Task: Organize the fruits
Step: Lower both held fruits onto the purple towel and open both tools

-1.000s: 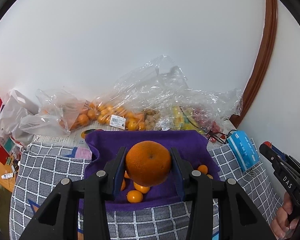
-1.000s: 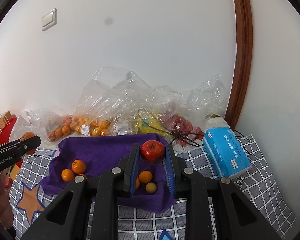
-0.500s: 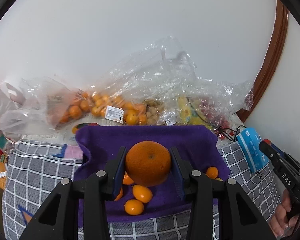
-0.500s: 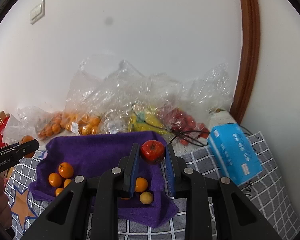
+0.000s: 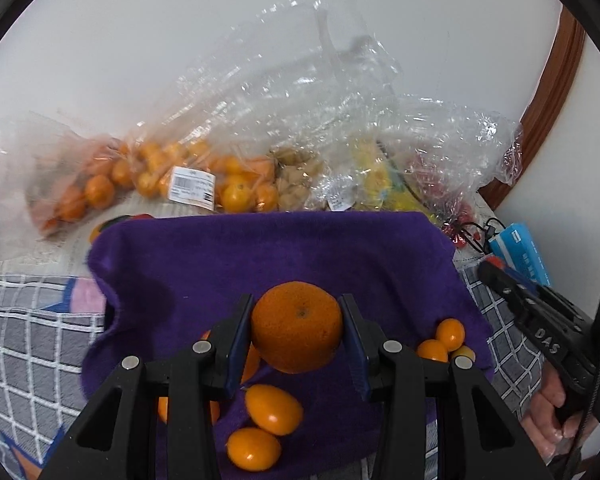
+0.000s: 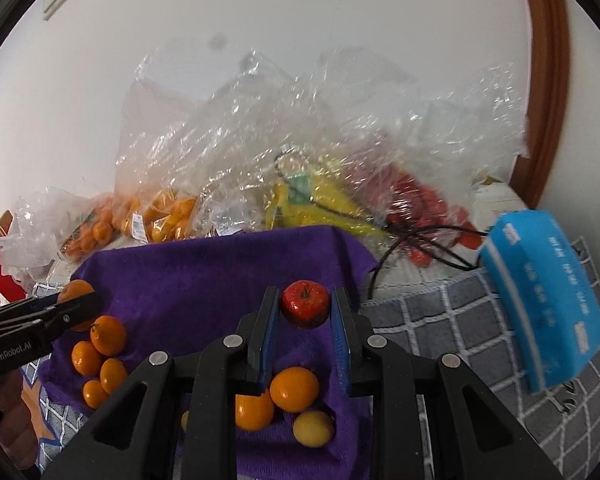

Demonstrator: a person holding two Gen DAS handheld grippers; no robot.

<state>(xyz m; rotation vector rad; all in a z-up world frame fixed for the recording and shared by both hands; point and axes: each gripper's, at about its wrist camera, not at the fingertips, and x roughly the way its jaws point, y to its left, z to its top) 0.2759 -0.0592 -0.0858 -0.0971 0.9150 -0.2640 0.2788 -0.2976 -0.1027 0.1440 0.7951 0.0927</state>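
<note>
The left gripper (image 5: pixel 297 336) clamps an orange (image 5: pixel 297 327); the right gripper (image 6: pixel 304 314) grips a red fruit (image 6: pixel 305 303). Released carelessly, either may roll off the purple cloth (image 5: pixel 268 256) at frame centre

In the left wrist view, the left tongs (image 5: pixel 296 334) covered part of a small orange fruit (image 5: pixel 247 360) on the purple cloth (image 5: pixel 260 264). The picture's edge cut off the right tongs (image 5: pixel 540 320). The fruits inside the clear plastic bags (image 6: pixel 300 152) were blurred, and the print on the blue packet (image 6: pixel 548 296) was too smeared to read.
</note>
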